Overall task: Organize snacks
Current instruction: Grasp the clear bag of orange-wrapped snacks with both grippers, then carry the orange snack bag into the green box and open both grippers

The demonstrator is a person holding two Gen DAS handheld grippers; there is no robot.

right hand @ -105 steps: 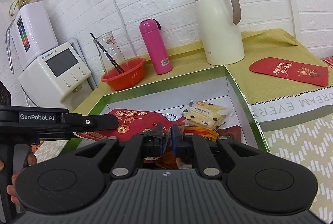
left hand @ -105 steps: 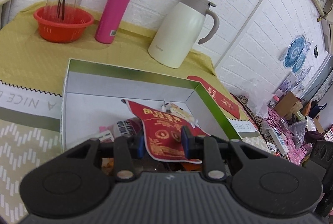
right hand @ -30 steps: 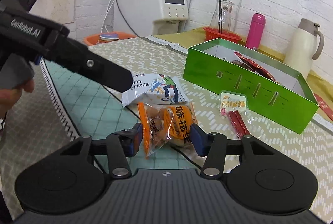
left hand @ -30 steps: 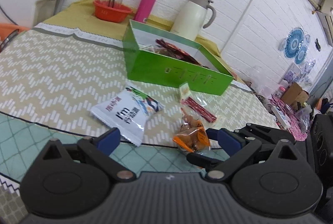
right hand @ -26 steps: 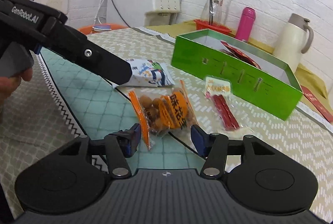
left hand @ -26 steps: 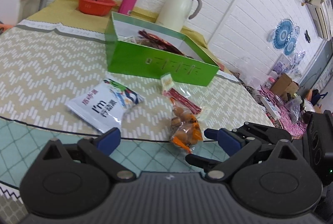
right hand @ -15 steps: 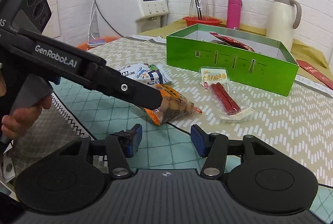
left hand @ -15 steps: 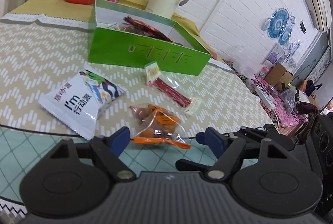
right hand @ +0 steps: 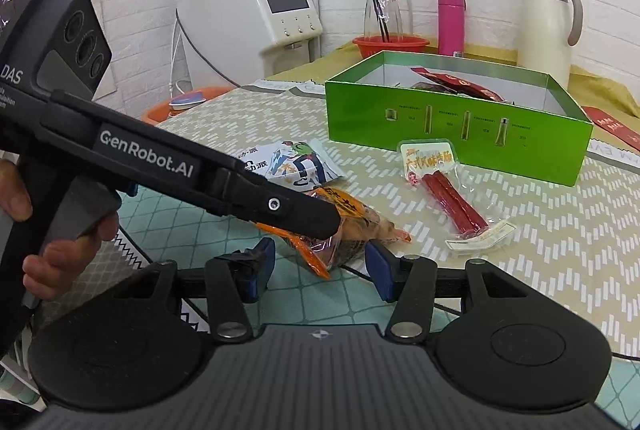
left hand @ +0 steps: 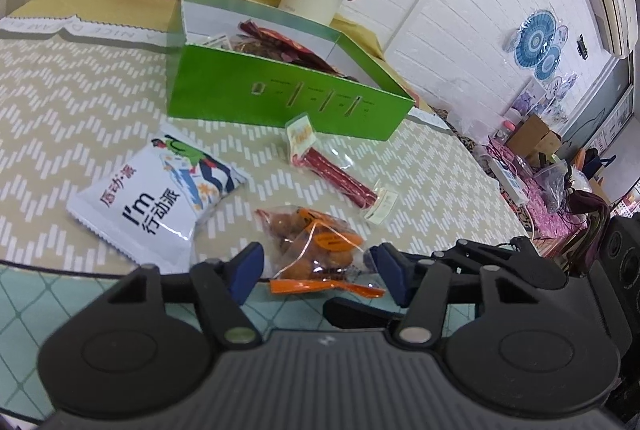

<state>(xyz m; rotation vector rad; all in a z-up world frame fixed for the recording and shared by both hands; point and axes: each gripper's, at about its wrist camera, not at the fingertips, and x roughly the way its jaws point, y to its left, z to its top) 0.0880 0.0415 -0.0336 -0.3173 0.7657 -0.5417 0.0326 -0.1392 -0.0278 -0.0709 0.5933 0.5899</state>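
**Left jaws closing on the orange nut packet**

Orange nut packet (left hand: pixel 316 250) flat on the chevron tablecloth (left hand: pixel 80 102), right at the seam with the teal diamond mat (left hand: pixel 24 314), well short of the green box (left hand: pixel 280 98). Straight ahead of the left gripper (left hand: pixel 316 270), between its blue pads; long axis roughly away from the jaws, the crimped orange end nearest. Left jaws just narrowing, packet between them, pads not visibly pressing yet. Right gripper (right hand: pixel 320 270) a little further back, wide apart, holding nothing; from its view, the left gripper's finger over the packet's top. Left plainly the nearer.

Packet: clear crinkly film, orange bands, lumpy brown nuts inside, likely slippery and squashy. Beside it, a white pillow pouch (left hand: pixel 156 198), matte and puffed, and a vacuum-sealed sausage pack (left hand: pixel 332 170), flat, stiff, red sticks under glossy plastic. Box: shiny card, open-topped, red wrappers already inside.
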